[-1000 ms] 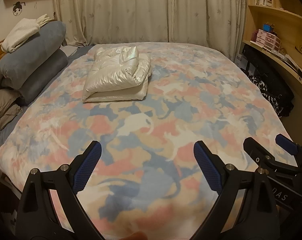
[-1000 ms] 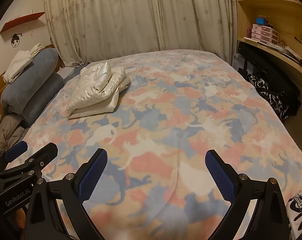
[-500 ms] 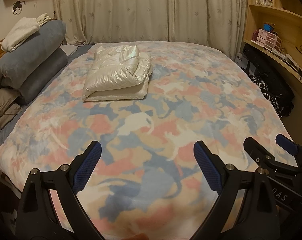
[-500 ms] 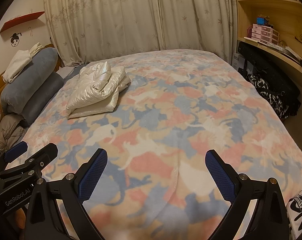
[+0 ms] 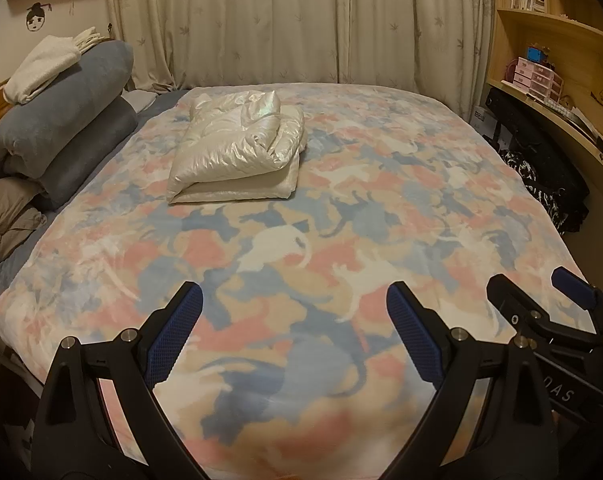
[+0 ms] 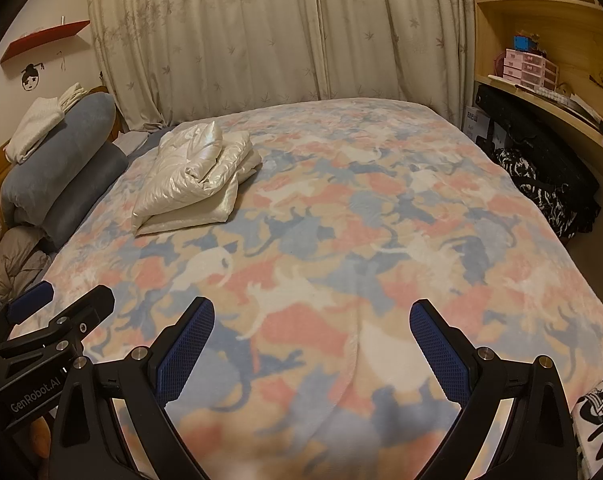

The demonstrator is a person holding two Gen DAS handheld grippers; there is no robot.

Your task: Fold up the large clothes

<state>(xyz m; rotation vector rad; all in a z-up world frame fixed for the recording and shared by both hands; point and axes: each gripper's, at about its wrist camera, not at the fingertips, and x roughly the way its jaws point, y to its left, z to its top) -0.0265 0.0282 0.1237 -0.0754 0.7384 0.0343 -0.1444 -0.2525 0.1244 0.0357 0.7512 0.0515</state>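
Observation:
A shiny white puffer jacket [image 5: 237,152] lies folded in a thick bundle on the far left part of the bed; it also shows in the right wrist view [image 6: 193,180]. The bed has a blanket [image 5: 341,232] with pink, blue and cream cat shapes. My left gripper [image 5: 293,320] is open and empty, low over the bed's near edge, far from the jacket. My right gripper [image 6: 311,340] is open and empty beside it, also over the near edge. Each gripper shows at the edge of the other's view.
Rolled grey-blue bedding [image 5: 61,120] with white folded cloth on top is stacked at the left of the bed. A wooden shelf desk [image 5: 561,112] and a black bag [image 5: 541,184] stand at the right. Curtains [image 5: 301,20] hang behind.

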